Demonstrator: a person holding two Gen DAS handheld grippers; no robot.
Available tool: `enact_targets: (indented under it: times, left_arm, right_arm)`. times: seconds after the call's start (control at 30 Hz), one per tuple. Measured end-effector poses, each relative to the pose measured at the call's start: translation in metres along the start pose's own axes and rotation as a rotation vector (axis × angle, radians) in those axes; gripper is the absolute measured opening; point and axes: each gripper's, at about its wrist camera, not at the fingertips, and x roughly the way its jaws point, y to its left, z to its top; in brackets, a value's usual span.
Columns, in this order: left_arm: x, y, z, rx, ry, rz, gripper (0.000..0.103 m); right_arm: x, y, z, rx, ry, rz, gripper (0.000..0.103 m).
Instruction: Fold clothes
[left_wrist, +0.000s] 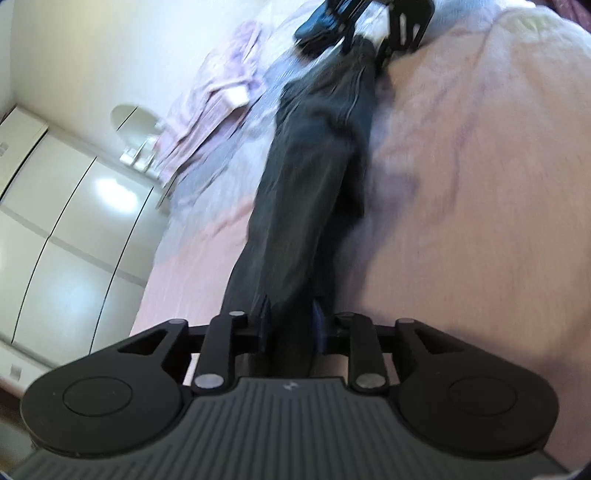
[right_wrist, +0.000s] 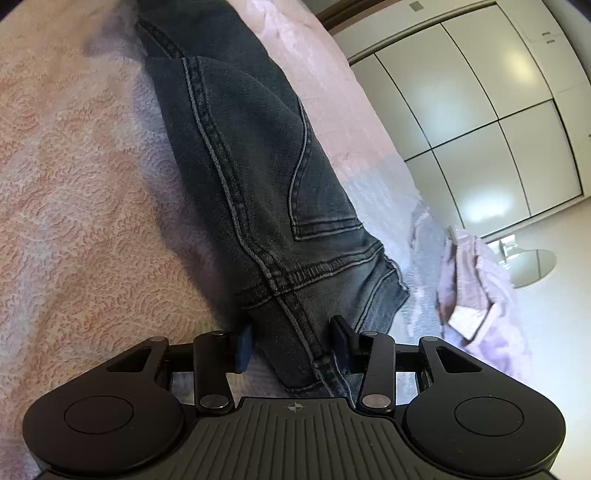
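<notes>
Dark grey jeans (left_wrist: 314, 177) lie stretched lengthwise on a pink bedspread (left_wrist: 480, 184). My left gripper (left_wrist: 291, 325) is shut on the leg end, and the denim fills the narrow gap between its blue pads (left_wrist: 320, 325). My right gripper (right_wrist: 293, 343) is at the other end, its blue pads (right_wrist: 244, 347) set against the waistband (right_wrist: 295, 295) on both sides, below the back pocket (right_wrist: 325, 192). In the left wrist view my right gripper (left_wrist: 354, 40) shows at the top, on the far end of the jeans.
A pink and lilac garment (left_wrist: 221, 92) lies crumpled near the bed's far edge, also seen as the pink garment (right_wrist: 476, 295). White wardrobe doors (right_wrist: 480, 122) stand beyond the bed. A round white table (right_wrist: 532, 266) is on the floor.
</notes>
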Motion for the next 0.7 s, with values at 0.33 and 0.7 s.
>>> enact_targets:
  times: [0.33, 0.7]
  left_arm:
    - [-0.048, 0.071, -0.192, 0.036, 0.407, 0.214, 0.033]
    - [0.000, 0.094, -0.305, 0.228, 0.512, 0.156, 0.029]
  right_arm:
    - [-0.044, 0.011, 0.041, 0.047, -0.009, 0.001, 0.043]
    - [-0.061, 0.038, 0.148, 0.077, -0.171, 0.048, 0.044]
